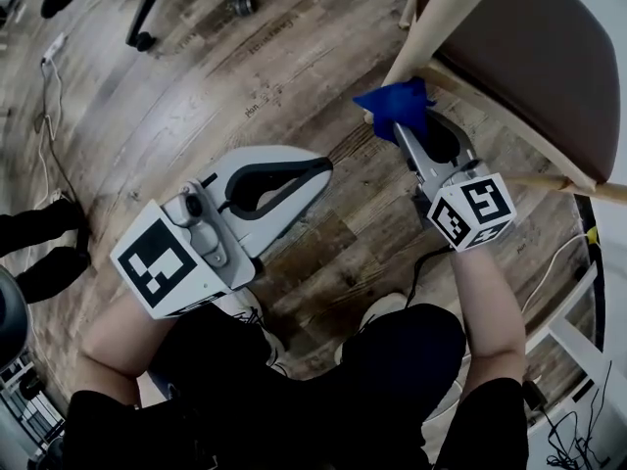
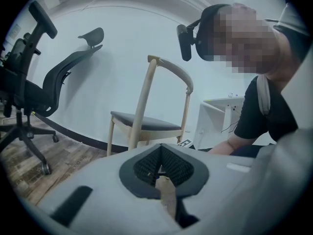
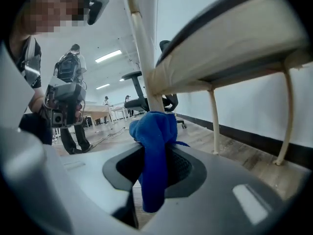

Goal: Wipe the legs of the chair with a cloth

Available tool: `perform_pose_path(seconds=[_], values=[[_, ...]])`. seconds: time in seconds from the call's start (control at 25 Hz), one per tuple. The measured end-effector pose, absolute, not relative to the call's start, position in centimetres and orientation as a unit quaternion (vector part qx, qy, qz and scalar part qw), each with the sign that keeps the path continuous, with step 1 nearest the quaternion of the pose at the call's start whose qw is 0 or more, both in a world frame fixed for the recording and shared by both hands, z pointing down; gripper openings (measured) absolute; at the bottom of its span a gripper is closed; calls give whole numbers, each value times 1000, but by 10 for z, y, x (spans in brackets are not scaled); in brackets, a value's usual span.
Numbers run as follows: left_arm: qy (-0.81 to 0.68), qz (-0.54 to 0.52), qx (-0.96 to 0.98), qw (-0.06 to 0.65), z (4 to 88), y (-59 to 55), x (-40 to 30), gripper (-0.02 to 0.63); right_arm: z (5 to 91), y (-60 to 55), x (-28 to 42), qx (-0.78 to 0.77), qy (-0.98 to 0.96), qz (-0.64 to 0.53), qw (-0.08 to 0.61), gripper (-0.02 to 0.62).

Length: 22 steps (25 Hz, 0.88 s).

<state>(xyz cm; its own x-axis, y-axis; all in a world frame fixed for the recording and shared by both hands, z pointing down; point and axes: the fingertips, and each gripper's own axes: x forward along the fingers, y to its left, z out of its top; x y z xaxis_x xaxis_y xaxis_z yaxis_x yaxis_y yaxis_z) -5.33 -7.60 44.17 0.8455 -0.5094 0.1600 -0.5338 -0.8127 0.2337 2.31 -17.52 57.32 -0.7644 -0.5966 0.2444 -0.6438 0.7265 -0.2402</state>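
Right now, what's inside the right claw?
A blue cloth, clamped in the right claw. Its bunched top sits against the chair leg and its tail hangs below. The cloth covers that stretch of leg.

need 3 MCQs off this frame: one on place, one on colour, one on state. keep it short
1. Where is the cloth?
A. Lying on the floor
B. In the right gripper, against a chair leg
C. Draped over the seat

2. What colour is the cloth?
A. White
B. Red
C. Blue

3. How do the left gripper's jaws stand?
A. Together, nothing between them
B. Wide apart
C. Clamped on a chair leg

Answers:
1 B: the right gripper view shows it pinched between the jaws and bunched at the leg.
2 C: it is blue in both views that show it.
3 A: the left gripper view shows the jaws meeting with nothing held.
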Motion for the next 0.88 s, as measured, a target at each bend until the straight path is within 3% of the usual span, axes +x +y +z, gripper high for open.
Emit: perform_pose_path(seconds=[0.32,0.72,0.88], values=[[-291,61,944,143,451,-79,-68,5,671,-189,18,339,-911,197,126,114],[-310,73,938,138,452,-74,-87,6,817,-185,17,341,-859,237,300,115],[-309,89,937,138,458,-68,-90,6,837,-183,19,345,-849,248,312,115]])
